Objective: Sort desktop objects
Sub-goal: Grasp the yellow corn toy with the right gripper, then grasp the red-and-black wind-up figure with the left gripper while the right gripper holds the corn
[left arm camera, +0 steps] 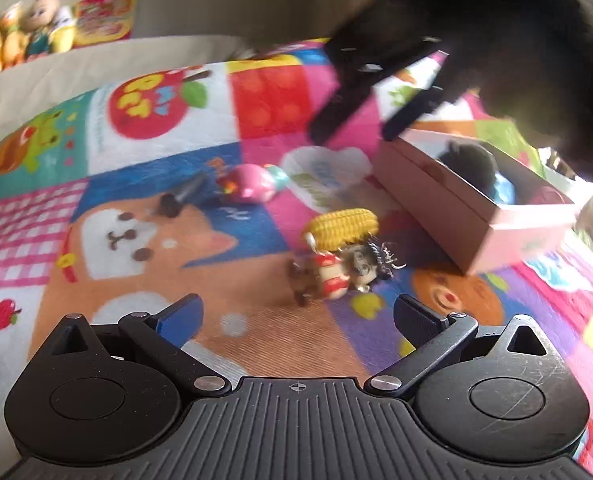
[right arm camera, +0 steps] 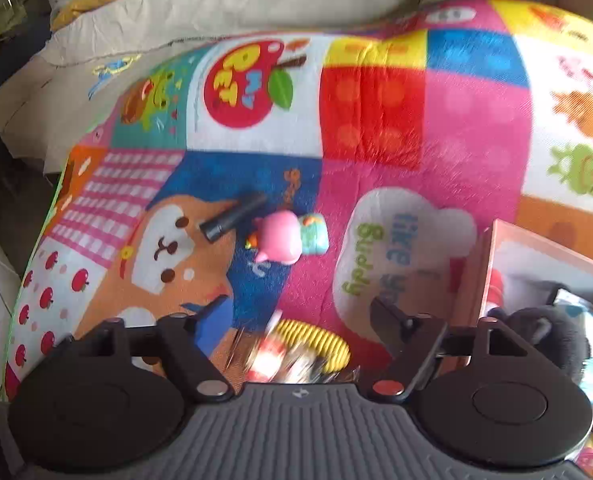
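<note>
Just ahead of the left gripper (left arm camera: 298, 312), between its spread fingers, a small figurine (left arm camera: 338, 276) is seen lying on the patterned mat (left arm camera: 156, 148), touching a toy corn cob (left arm camera: 342, 226) beyond it. Nothing is held; jaws wide. Right gripper (left arm camera: 352, 130) is seen above the mat beside the pink box (left arm camera: 456, 208), jaws also wide and empty. Pink toy (right arm camera: 282, 240) and dark cylinder (right arm camera: 232, 216) lie well ahead of the right fingers. Figurine is judged light, rigid, with thin spiky hair likely fragile; the torso should be pinched, not the head. Corn probably light and ribbed, so grip across its middle is advised.
</note>
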`<state>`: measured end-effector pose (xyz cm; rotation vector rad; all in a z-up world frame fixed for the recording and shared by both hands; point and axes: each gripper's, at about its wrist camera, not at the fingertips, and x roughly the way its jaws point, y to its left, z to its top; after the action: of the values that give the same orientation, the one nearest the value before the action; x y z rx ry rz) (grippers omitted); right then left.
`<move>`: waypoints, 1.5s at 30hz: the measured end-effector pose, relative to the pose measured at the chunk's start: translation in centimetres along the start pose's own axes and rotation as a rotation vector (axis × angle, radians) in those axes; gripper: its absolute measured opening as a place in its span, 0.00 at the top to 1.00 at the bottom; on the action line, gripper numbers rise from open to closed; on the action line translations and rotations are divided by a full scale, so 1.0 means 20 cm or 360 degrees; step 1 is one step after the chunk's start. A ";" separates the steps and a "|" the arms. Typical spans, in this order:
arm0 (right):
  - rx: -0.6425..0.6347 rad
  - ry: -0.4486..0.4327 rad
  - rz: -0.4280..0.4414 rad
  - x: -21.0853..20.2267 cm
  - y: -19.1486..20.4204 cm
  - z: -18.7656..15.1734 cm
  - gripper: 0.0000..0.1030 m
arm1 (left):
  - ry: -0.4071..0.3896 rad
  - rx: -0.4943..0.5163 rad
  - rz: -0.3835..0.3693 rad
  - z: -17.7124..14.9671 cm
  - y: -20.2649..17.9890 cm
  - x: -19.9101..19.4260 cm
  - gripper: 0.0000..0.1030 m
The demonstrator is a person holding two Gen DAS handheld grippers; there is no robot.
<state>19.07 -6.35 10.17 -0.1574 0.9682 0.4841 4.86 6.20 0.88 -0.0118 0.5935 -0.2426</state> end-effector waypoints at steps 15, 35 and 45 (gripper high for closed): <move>0.0028 0.0333 0.0068 0.34 0.07 -0.17 0.40 | 0.0004 -0.0022 0.0023 -0.03 -0.03 -0.02 0.00; 0.0307 -0.0030 0.0087 -0.27 -0.29 -0.76 0.70 | 0.0199 0.0040 -0.0044 -0.06 -0.16 -0.03 0.00; 0.0513 -0.0269 -0.0105 -0.38 -0.49 -1.26 0.61 | 0.0215 0.0135 -0.0037 0.03 -0.21 0.14 0.00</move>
<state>1.14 -26.02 1.27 0.1400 0.8595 0.2705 6.42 1.42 0.11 0.0805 0.7174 -0.2924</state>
